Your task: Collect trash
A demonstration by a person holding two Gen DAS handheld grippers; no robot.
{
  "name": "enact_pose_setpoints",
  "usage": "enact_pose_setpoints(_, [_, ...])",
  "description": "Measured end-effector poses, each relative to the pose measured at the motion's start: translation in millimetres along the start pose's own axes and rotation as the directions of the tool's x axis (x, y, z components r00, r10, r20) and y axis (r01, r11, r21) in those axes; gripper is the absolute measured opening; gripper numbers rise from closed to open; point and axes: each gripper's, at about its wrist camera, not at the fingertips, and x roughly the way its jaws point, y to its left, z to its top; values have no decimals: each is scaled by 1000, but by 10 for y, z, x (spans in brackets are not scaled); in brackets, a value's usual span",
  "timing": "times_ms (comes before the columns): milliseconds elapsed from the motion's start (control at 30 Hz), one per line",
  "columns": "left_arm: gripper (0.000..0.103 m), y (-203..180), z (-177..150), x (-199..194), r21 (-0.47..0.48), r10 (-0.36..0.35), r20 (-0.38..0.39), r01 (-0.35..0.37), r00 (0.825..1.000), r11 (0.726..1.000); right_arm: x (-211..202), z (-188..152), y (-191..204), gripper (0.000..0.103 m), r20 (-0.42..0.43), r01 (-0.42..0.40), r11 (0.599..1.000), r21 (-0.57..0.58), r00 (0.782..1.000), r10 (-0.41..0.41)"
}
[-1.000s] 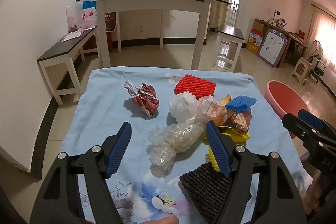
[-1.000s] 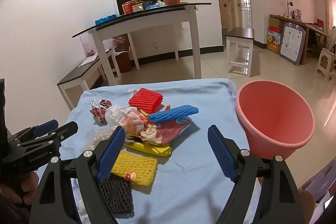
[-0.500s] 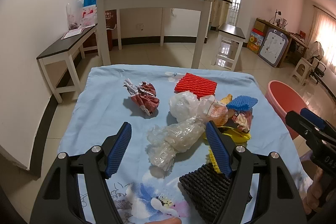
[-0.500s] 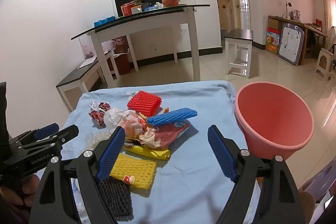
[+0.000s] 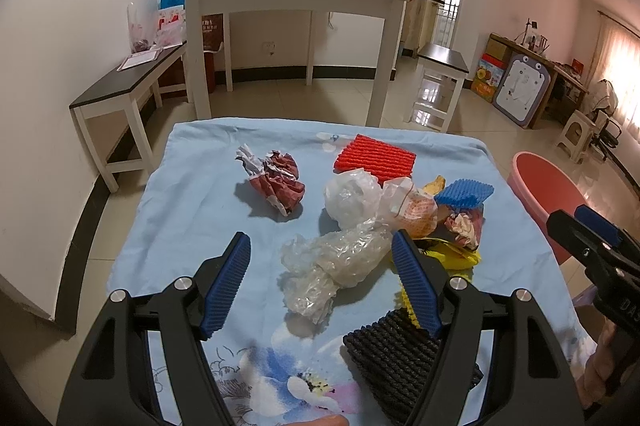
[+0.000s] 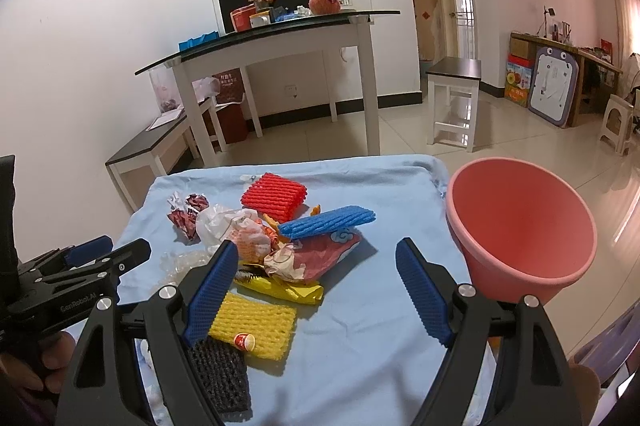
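- Crinkled clear plastic wrap (image 5: 340, 262) lies straight ahead of our left gripper (image 5: 322, 282), its long axis running from near-left up to far-right, so it sits slantwise across the gap between the blue pads.
- Our left gripper is spread wide and holds nothing; it hovers above the surface (image 5: 192, 202), and we judge a small twist would square the fingers to the wrap.
- Our right gripper (image 6: 316, 286) is likewise wide open and empty, with the yellow foam net (image 6: 256, 322), the yellow wrapper (image 6: 288, 290) and the red snack bag (image 6: 324, 254) ahead and to its left.
- The pile of trash sits mid-cloth; the crumpled red paper (image 5: 276, 182) lies apart, to the left of the pile.
- The pink bucket (image 6: 520, 238) stands just off the right edge of the surface, nearer our right gripper, and what shows of its inside is empty.
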Motion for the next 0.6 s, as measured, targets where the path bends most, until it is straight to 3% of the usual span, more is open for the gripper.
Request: enact_pose_setpoints(600, [73, 8, -49, 37, -5, -5, -5, 5, 1000, 1000, 9, -41, 28, 80, -2, 3, 1000, -7, 1000, -3])
